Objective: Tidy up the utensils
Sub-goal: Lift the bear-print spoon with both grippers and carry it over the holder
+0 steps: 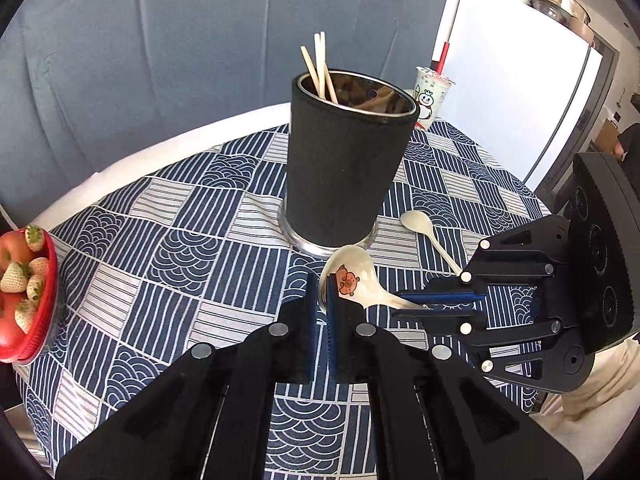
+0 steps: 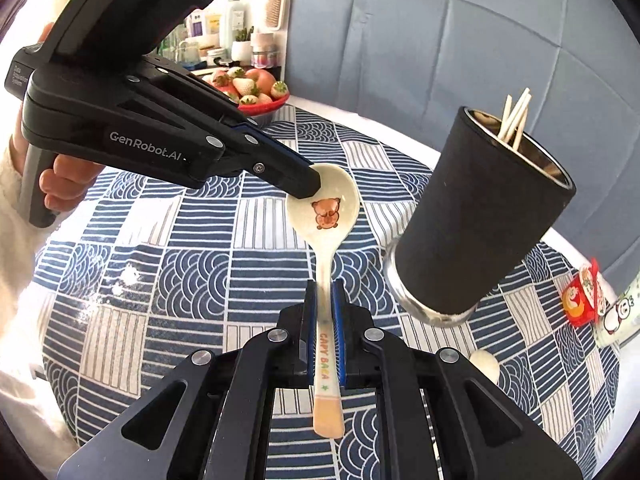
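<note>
- Spanning the middle of both views, a glossy cream ceramic spoon [image 2: 326,240] with a bear print in its oval bowl and coloured lettering on its flat handle is held clear above the desk [image 1: 172,240].
- Right gripper [image 2: 325,312]: black angular frame with blue ribbed pads; in the right wrist view the jaws are pressed against both sides of the spoon's handle at lower centre, the handle end sticking out towards the camera and the bowl pointing to upper centre.
- Left gripper [image 1: 319,300]: same build; its jaws are almost fully together, pinching the rim of the spoon's bowl. In the right wrist view it reaches in from the upper left, its tip touching the bowl's far edge, and a hand [image 2: 64,184] grips its handle at left.
- Utensil holder [image 1: 348,160]: tall tapered cylinder with a matt black sleeve, shiny metal lining and metal foot ring, standing at centre of the left wrist view just beyond the spoon; thin pale wooden chopsticks [image 1: 318,64] lean inside it.
- Plain white spoon [image 1: 424,228]: smooth, lying on the desk right of the holder's foot.
- Tablecloth [image 2: 192,272]: woven, navy and white squares of stripes and wave arcs.
- Red bowl [image 1: 44,312] at the left edge holds strawberries and round red fruit.
- Printed drink cup [image 1: 430,96] stands behind the holder.
</note>
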`<action>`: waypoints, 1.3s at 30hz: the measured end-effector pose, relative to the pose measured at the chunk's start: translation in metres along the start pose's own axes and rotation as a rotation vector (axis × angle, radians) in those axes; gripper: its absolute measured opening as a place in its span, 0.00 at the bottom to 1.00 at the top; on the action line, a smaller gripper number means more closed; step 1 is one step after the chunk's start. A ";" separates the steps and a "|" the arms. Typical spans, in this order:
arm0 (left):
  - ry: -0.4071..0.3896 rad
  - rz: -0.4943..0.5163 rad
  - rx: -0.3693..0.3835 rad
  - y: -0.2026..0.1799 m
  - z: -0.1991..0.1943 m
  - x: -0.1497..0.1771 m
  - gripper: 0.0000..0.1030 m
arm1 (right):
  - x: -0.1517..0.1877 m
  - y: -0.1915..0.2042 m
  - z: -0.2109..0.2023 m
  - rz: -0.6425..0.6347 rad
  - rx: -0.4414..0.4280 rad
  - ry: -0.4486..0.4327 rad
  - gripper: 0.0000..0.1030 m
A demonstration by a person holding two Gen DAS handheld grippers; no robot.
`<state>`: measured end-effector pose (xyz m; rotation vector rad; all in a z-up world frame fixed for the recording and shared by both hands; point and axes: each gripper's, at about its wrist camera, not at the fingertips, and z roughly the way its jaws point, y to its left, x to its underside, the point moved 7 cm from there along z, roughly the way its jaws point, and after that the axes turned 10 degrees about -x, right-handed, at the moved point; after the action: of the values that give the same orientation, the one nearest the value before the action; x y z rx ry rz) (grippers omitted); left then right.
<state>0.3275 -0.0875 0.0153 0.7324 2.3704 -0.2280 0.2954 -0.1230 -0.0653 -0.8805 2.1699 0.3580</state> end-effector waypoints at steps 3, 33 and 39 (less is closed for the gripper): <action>-0.016 -0.008 -0.039 0.011 -0.013 -0.004 0.04 | -0.015 0.005 0.001 -0.023 -0.004 -0.021 0.07; -0.216 0.131 -0.320 0.019 -0.124 -0.137 0.04 | -0.151 -0.047 -0.082 -0.138 0.063 -0.318 0.07; -0.220 0.162 -0.311 0.006 -0.112 -0.166 0.05 | -0.151 -0.083 -0.090 -0.100 0.061 -0.367 0.08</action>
<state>0.3784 -0.1198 0.2064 0.7050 2.0632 0.1220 0.3756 -0.1555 0.1082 -0.8154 1.7846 0.3701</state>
